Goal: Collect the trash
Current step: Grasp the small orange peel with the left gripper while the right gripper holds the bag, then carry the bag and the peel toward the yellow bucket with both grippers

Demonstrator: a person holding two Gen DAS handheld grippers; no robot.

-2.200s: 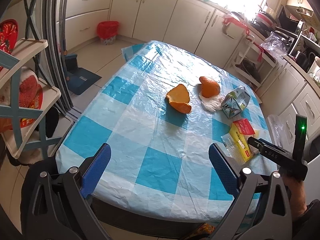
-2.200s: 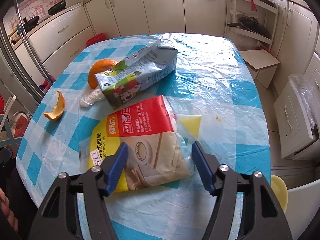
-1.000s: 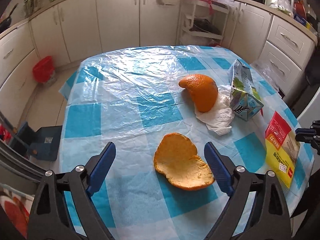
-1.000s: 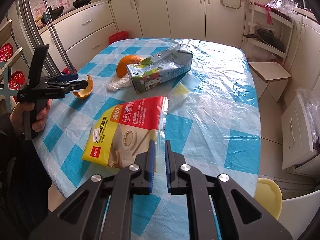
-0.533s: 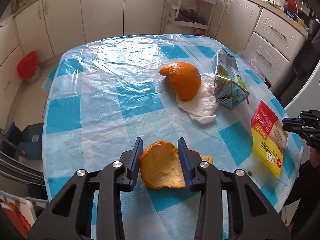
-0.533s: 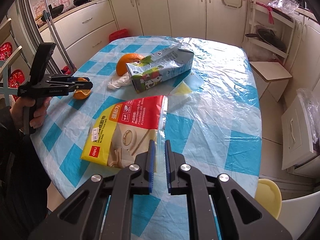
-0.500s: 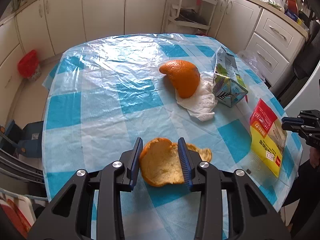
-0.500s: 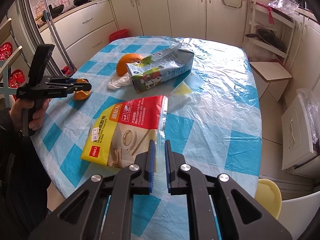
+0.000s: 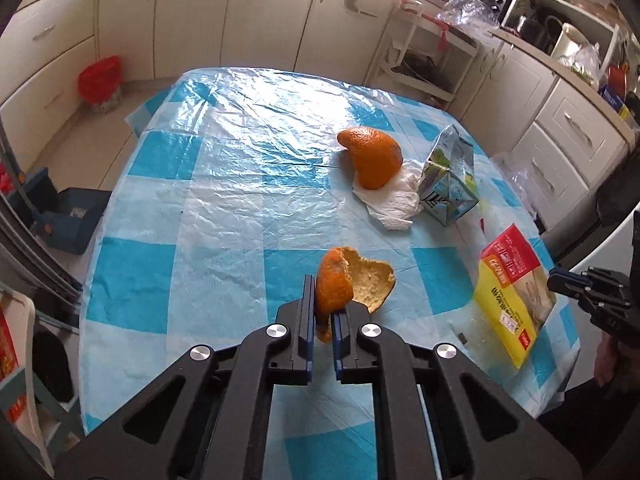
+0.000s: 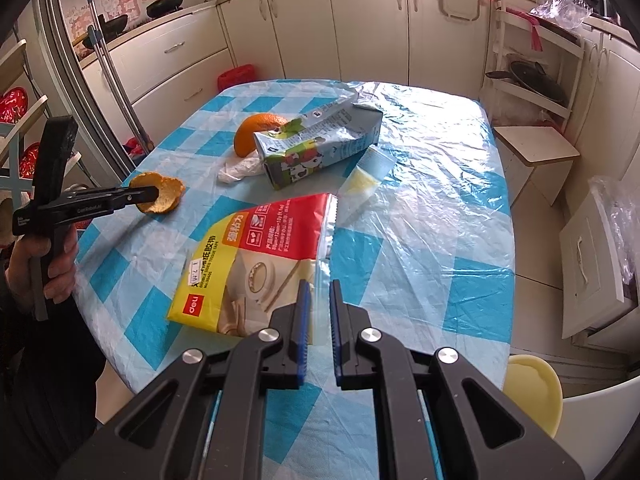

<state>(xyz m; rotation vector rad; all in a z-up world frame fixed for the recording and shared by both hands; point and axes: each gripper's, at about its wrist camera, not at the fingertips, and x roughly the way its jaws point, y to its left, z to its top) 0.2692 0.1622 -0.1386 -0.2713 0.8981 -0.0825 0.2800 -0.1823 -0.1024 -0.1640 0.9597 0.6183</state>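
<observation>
My left gripper is shut on an orange peel and holds it just above the checked tablecloth; the peel also shows in the right wrist view. My right gripper is shut on the clear edge of a yellow and red plastic tape bag, also seen in the left wrist view. A second orange peel lies on a white tissue beside a milk carton lying on its side.
A red bin stands on the floor by the cabinets at the far left. A blue box sits on the floor left of the table. A yellow stool is at the table's near right corner.
My left gripper has closed fully on the near orange peel and lifted it, folding it upright. My right gripper stays shut on the bag's edge.
</observation>
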